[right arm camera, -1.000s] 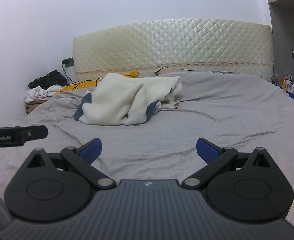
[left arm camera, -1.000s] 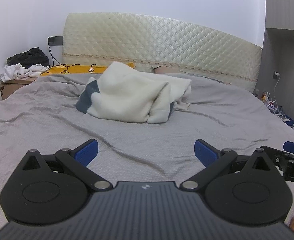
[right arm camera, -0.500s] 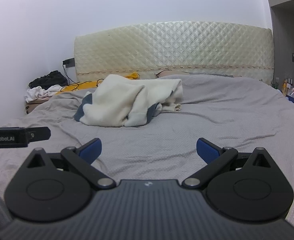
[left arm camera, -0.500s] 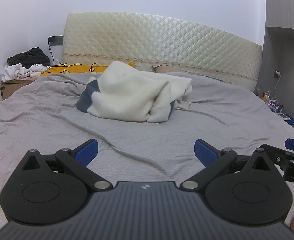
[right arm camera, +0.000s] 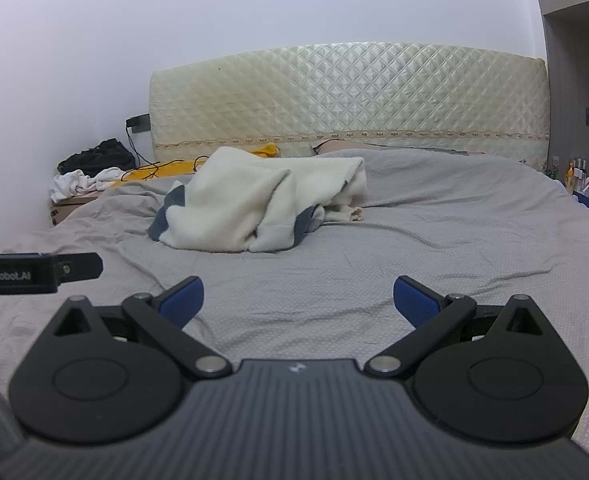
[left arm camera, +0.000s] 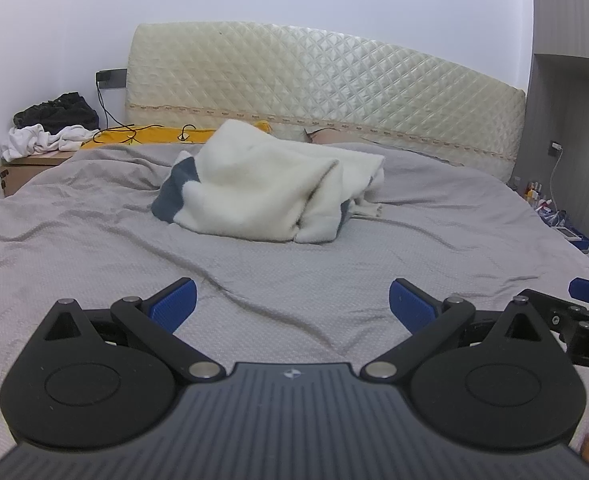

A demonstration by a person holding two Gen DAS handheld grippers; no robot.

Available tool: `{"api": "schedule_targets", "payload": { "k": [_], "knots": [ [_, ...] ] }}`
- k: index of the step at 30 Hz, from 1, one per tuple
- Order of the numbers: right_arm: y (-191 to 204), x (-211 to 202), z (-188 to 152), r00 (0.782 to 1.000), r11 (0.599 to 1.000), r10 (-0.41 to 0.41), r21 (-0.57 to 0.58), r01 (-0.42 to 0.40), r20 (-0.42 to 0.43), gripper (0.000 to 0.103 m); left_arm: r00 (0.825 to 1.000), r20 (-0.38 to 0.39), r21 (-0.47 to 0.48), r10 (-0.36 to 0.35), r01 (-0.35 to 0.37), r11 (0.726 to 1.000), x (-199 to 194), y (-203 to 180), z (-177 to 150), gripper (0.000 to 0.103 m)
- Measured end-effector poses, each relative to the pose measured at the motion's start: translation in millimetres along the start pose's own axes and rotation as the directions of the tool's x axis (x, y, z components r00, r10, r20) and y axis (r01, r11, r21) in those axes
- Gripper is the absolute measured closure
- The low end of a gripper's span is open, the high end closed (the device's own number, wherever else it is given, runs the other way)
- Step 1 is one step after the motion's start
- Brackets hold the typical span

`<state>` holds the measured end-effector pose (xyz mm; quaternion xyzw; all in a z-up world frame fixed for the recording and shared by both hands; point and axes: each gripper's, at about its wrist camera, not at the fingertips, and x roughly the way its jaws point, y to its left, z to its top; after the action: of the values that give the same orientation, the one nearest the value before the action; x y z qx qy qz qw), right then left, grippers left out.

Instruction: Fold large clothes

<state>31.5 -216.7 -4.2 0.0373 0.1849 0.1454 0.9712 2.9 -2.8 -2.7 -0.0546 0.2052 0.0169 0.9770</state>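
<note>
Slightly nearer to the heap than a second ago, both views drawn forward a little over the bed; nothing on the bed shifted. Left gripper [left arm camera: 292, 300] spread wide, blue-padded fingers [left arm camera: 174, 302] far apart and empty, hovering above the wrinkled grey quilted bedspread [left arm camera: 94, 248]. Right gripper [right arm camera: 298, 298] likewise wide open, blue fingers [right arm camera: 414, 300] holding nothing, level with the left one and just beside it. Crumpled cream fleece garment with slate-blue patches [left arm camera: 262, 196] lying in a loose heap on the bedspread, toward the head of the bed, well apart from both grippers and untouched. Same heap in the right wrist view [right arm camera: 254, 204], a little left of centre. Behind it, cream diamond-quilted headboard [left arm camera: 314, 92] against a white wall. Yellow cloth with black cables [left arm camera: 142, 136] along the far left of the bed. Wooden bedside box [left arm camera: 26, 168] at far left, piled with white and black clothes [left arm camera: 50, 128]. Small bottles and clutter [right arm camera: 578, 180] low at the right edge.
</note>
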Motion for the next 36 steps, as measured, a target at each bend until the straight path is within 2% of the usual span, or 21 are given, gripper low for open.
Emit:
{"api": "schedule_targets", "payload": {
  "k": [29, 36],
  "knots": [
    [3.8, 2.7, 3.6, 0.999, 0.999, -0.040, 0.015, 0.040, -0.012, 0.000, 0.999, -0.008, -0.043, -0.040, 0.039, 0.998, 1.6, 10.1, -1.7, 0.000],
    [5.2, 10.9, 8.6, 0.998, 0.997, -0.067, 0.036, 0.067, -0.006, 0.000, 0.997, -0.040, -0.078, -0.058, 0.055, 0.995, 22.1, 15.1, 3.6, 0.000]
  ]
}}
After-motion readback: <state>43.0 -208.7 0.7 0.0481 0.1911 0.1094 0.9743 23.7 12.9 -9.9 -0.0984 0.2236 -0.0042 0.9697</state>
